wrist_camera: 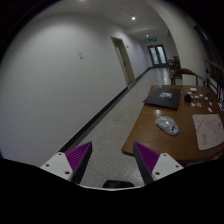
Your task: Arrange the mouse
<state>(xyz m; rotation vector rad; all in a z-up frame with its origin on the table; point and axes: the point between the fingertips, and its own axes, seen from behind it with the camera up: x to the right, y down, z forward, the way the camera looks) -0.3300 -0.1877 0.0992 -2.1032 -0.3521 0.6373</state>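
A grey mouse (pixel 167 125) lies on a brown wooden table (pixel 150 132), ahead and to the right of my gripper (pixel 112 159). The gripper's two fingers with purple pads (pixel 78 157) stand wide apart with nothing between them, over speckled floor (pixel 108 135). The gripper is short of the table's near left corner and holds nothing.
A closed dark laptop (pixel 163 97) lies farther back on the table. White papers (pixel 208 130) and small items lie to the right of the mouse. A corridor with white walls (pixel 60 70) and a door runs ahead on the left.
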